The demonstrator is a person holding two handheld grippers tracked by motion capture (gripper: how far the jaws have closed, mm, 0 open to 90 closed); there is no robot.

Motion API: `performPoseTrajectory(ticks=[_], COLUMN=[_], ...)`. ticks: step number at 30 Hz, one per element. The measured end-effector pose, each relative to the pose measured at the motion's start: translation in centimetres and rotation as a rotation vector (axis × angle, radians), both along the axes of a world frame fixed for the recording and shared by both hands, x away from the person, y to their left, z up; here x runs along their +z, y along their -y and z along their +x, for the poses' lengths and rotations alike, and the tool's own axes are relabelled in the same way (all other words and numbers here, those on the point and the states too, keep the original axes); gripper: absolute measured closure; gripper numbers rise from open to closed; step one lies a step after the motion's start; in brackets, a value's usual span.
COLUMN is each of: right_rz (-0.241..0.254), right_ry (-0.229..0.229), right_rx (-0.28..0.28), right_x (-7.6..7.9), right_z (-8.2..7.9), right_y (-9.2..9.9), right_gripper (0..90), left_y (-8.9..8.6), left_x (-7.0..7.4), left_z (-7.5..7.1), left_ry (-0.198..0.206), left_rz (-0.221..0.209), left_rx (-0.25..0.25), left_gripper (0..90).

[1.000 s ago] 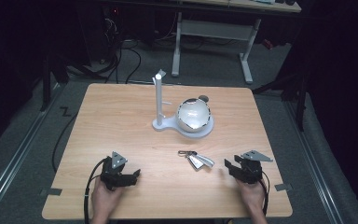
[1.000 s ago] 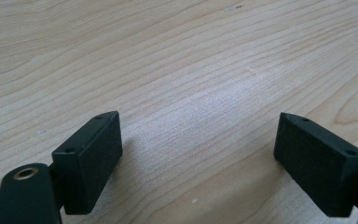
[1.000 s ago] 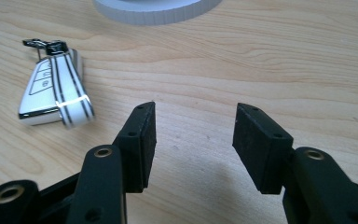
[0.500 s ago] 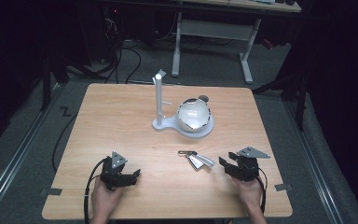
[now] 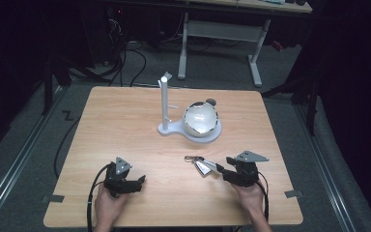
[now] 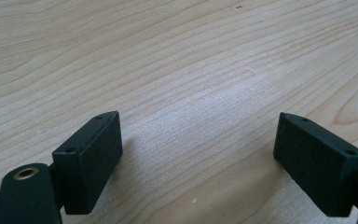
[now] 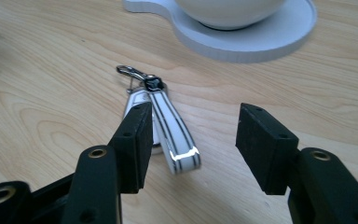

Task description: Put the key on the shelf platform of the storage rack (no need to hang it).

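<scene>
Keyring (image 5: 200, 164) lies flat on worktop (image 5: 125, 125), just in front of white stand (image 5: 191, 129). Right gripper (image 5: 221, 168) just beside keyring, jaws just been opening, wide, nothing gripped. Left gripper (image 5: 137, 181) well left of keyring, jaws wide, empty.

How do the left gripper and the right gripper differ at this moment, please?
The right gripper has the key fob lying on the table just ahead of its jaws, its strap reaching between them but unpressed; the left gripper has bare table between its jaws. In the high view the right gripper points left towards the fob, while the left gripper points right. The right jaws have just been opening. Both stand open, low over the table.
</scene>
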State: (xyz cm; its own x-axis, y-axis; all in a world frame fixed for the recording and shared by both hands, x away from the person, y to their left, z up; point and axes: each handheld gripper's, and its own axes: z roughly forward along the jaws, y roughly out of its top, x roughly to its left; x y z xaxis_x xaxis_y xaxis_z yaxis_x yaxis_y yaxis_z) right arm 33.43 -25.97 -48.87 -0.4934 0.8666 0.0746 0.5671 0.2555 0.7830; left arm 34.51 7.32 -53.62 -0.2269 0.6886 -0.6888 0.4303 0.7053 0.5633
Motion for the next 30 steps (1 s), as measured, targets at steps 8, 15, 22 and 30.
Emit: performPoseTrajectory(ticks=[8,15,22,30], right_rz=[-0.025,-0.075,-0.069,-0.063], right_ry=[-0.018,-0.028,-0.053,-0.081], right_rx=[0.057,0.093,0.103,0.106], right_x=[-0.2,-0.7,-1.5,-2.2], right_z=[0.9,2.1,3.5,5.5], right_y=[-2.3,-4.1,-5.0,-6.0], right_gripper=[44.2,40.7,41.0,41.4], left_y=[0.0,0.0,0.0,0.0], left_x=[0.0,0.0,0.0,0.0], left_z=[-0.1,-0.1,-0.1,-0.1], left_ry=[-0.005,-0.001,-0.001,0.0], left_rz=[-0.003,0.002,0.003,0.003], left_rx=[0.001,-0.004,-0.005,-0.005], left_gripper=[15.6,15.3,15.4,15.4])
